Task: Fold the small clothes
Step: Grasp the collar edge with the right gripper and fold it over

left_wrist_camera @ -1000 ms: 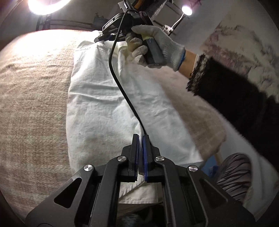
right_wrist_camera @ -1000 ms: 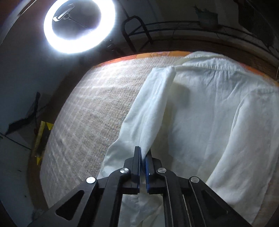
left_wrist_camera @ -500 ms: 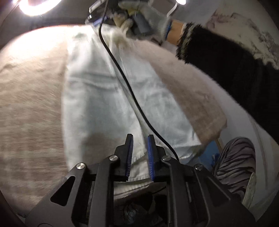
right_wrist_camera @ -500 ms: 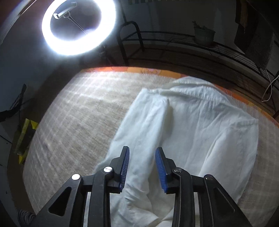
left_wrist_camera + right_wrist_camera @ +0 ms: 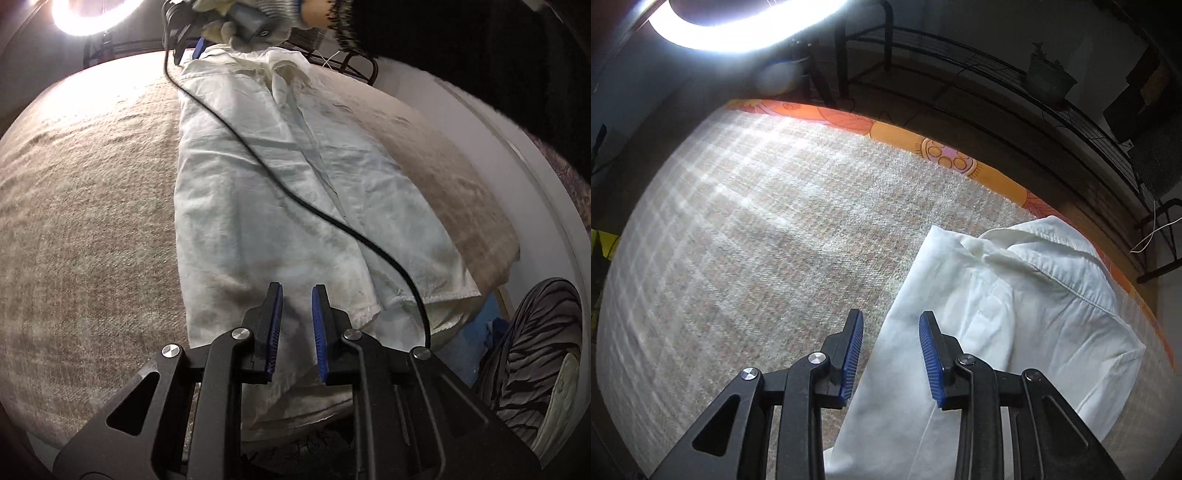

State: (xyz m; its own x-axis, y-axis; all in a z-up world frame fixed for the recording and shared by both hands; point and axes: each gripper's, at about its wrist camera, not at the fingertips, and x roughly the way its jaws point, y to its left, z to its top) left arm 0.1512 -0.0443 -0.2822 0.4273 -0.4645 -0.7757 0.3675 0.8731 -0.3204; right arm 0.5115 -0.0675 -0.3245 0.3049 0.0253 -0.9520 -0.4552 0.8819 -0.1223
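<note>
A white shirt [image 5: 266, 192] lies lengthwise on the beige woven cloth [image 5: 85, 206], its sides folded inward into a long strip. My left gripper [image 5: 296, 291] is open and empty just above the shirt's near hem. In the right wrist view the shirt's collar end [image 5: 1027, 295] lies at the right, with a folded sleeve running down. My right gripper [image 5: 891, 321] is open and empty above the shirt's left edge. In the left wrist view the gloved right hand [image 5: 255, 22] holds that gripper at the shirt's far end.
A black cable [image 5: 280, 184] trails from the right gripper across the shirt. A ring light [image 5: 746, 26] shines beyond the table. An orange patterned border [image 5: 923, 144] marks the far table edge, with a dark metal rack [image 5: 997, 81] behind. The person's striped trouser leg [image 5: 532, 350] is at the right.
Both grippers have opened and let go of the shirt. The right gripper has lifted and swung toward the collar end; the left has pulled back a little over the hem.
</note>
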